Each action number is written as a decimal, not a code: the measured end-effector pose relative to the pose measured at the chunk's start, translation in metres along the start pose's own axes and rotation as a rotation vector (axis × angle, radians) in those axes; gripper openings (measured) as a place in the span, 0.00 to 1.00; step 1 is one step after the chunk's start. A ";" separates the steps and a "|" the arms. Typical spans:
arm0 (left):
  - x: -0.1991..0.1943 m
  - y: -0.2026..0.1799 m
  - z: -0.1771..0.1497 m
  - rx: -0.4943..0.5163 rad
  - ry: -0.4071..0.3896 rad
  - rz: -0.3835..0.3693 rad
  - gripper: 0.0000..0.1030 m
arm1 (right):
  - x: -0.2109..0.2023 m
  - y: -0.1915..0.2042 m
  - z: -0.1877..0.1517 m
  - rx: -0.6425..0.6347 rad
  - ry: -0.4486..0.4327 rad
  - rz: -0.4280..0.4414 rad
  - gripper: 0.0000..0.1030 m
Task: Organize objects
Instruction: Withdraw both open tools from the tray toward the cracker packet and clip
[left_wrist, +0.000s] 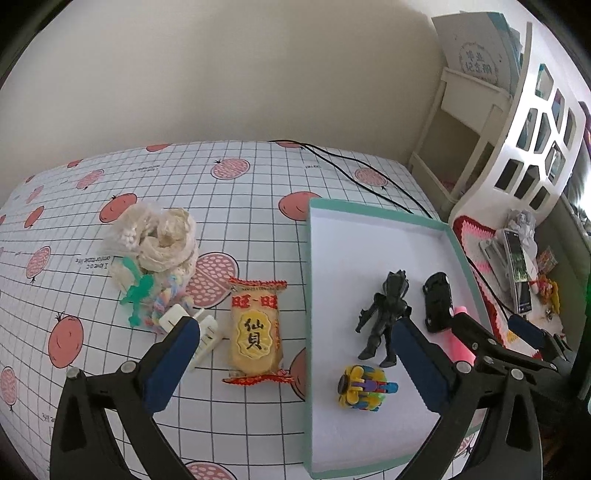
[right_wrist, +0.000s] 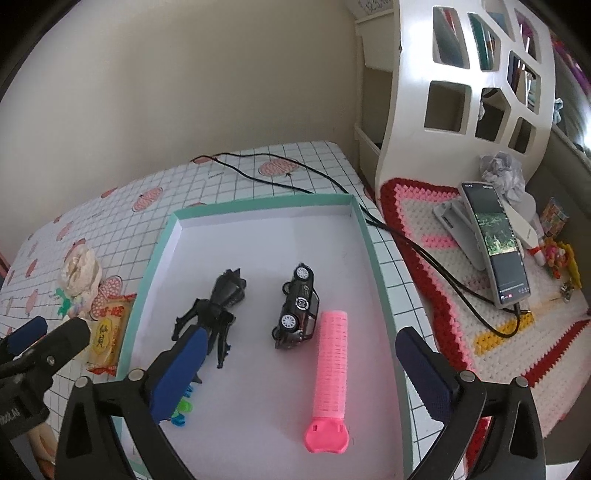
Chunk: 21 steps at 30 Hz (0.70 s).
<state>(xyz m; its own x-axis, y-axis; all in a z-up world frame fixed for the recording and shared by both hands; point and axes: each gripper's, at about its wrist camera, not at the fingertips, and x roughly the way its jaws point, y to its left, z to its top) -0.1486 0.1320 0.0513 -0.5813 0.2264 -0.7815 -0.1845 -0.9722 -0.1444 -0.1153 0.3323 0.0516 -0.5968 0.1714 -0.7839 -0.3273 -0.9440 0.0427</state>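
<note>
A shallow box with a green rim (left_wrist: 380, 218) (right_wrist: 258, 203) lies on the checked tablecloth. On its white floor lie a black figure (left_wrist: 388, 314) (right_wrist: 221, 295), a black toy car (left_wrist: 437, 299) (right_wrist: 299, 306) on its side, a pink hair roller (left_wrist: 461, 343) (right_wrist: 330, 365) and a colourful block toy (left_wrist: 364, 386) (right_wrist: 183, 408). Left of the box lie a rice cracker packet (left_wrist: 255, 332) (right_wrist: 107, 336), a white clip (left_wrist: 207, 328) and a plastic bag of sweets (left_wrist: 159, 243). My left gripper (left_wrist: 295, 325) hovers open over the packet and the box's edge. Above the car and roller, my right gripper (right_wrist: 303, 336) is open and holds nothing.
A crochet mat (right_wrist: 424, 221) to the right of the box carries a phone on a stand (right_wrist: 495, 240) and small trinkets. A black cable (right_wrist: 295, 177) runs behind the box to the phone. A white shelf unit (right_wrist: 480, 74) stands at the back right, by the wall.
</note>
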 end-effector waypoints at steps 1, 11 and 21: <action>-0.001 0.002 0.001 -0.005 -0.002 0.000 1.00 | -0.001 0.001 0.001 0.003 -0.002 0.007 1.00; -0.018 0.063 0.017 -0.121 -0.048 0.029 1.00 | -0.023 0.058 0.007 -0.091 -0.076 0.151 1.00; -0.022 0.135 0.010 -0.200 -0.036 0.094 1.00 | -0.017 0.135 -0.004 -0.199 -0.050 0.208 1.00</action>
<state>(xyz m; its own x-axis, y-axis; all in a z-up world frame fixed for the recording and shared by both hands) -0.1691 -0.0037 0.0551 -0.6170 0.1325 -0.7758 0.0305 -0.9810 -0.1918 -0.1465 0.2012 0.0684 -0.6729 -0.0222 -0.7394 -0.0473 -0.9962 0.0730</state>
